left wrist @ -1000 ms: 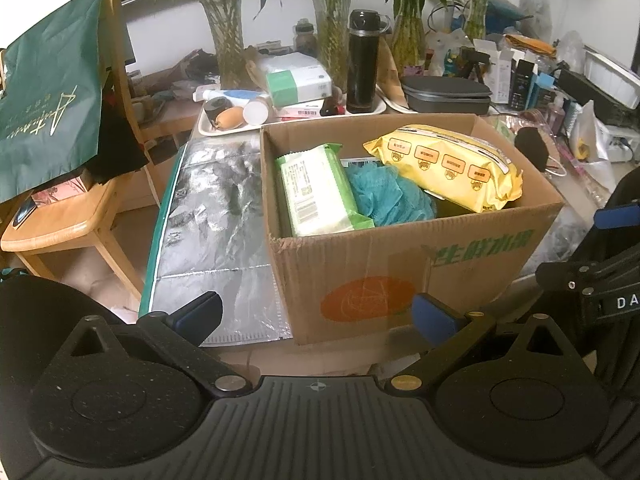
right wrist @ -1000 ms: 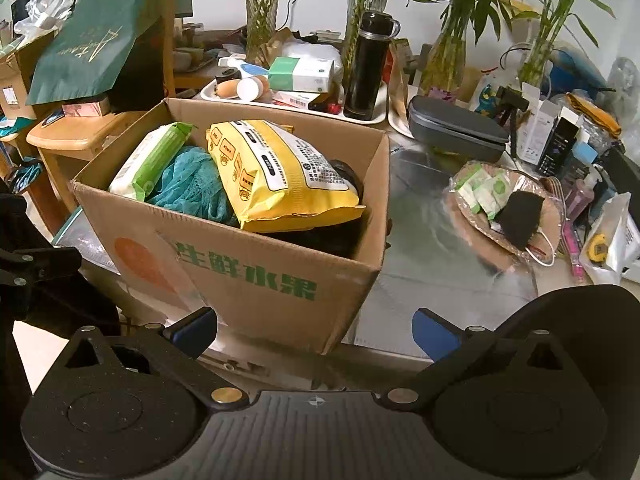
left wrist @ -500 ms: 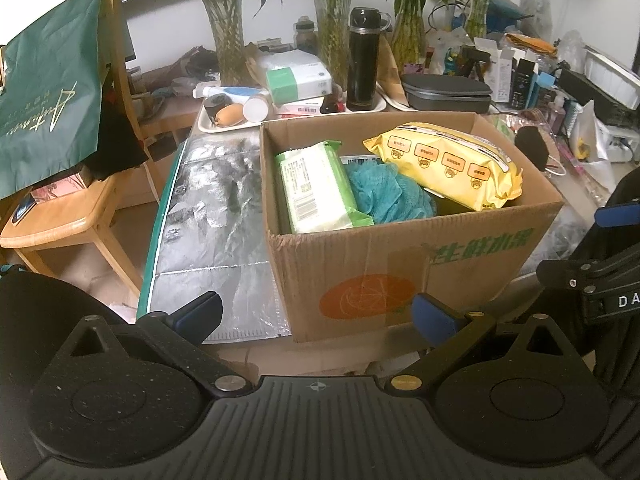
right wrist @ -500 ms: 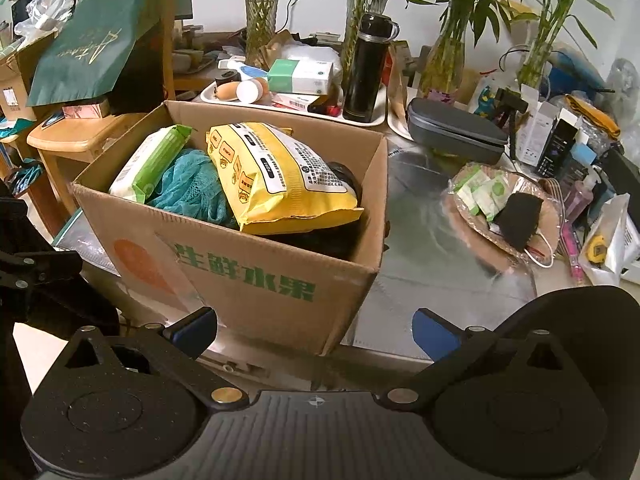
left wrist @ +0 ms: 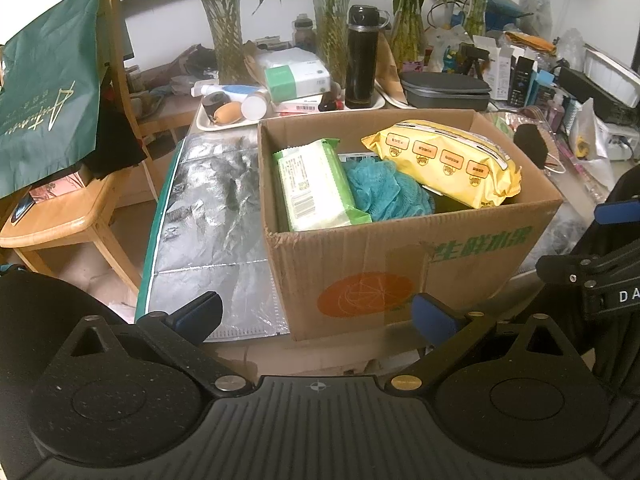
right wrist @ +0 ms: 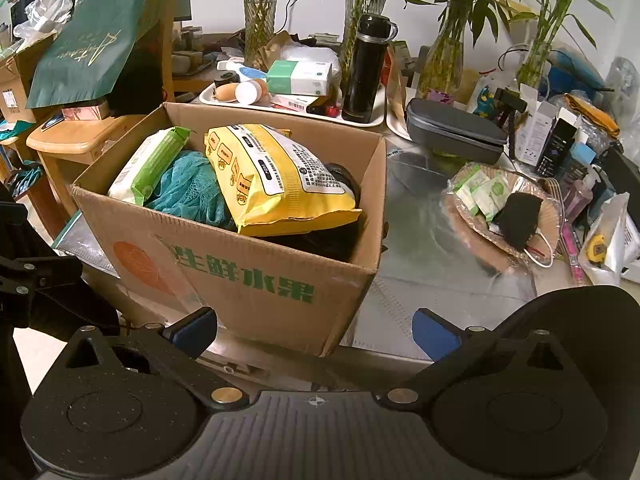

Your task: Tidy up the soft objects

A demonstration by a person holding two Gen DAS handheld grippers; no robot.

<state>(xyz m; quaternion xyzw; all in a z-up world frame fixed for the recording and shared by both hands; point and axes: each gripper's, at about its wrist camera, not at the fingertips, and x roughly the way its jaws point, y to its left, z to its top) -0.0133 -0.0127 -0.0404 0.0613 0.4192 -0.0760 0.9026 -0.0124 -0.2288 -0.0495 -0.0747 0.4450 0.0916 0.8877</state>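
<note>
A cardboard box with green lettering stands on a foil-covered table. Inside lie a yellow wipes pack, a green-and-white wipes pack, a teal mesh sponge and something black. My left gripper is open, empty, in front of the box's near wall. My right gripper is open, empty, before the box's right corner. A woven plate to the right holds small green sachets and a black mask.
A white tray behind the box carries a black flask, a tissue box and bottles. A grey case, plant vases and small cartons crowd the back. A wooden chair with a green bag stands left.
Both views have barely shifted; the box and its contents stay put and both grippers remain open.
</note>
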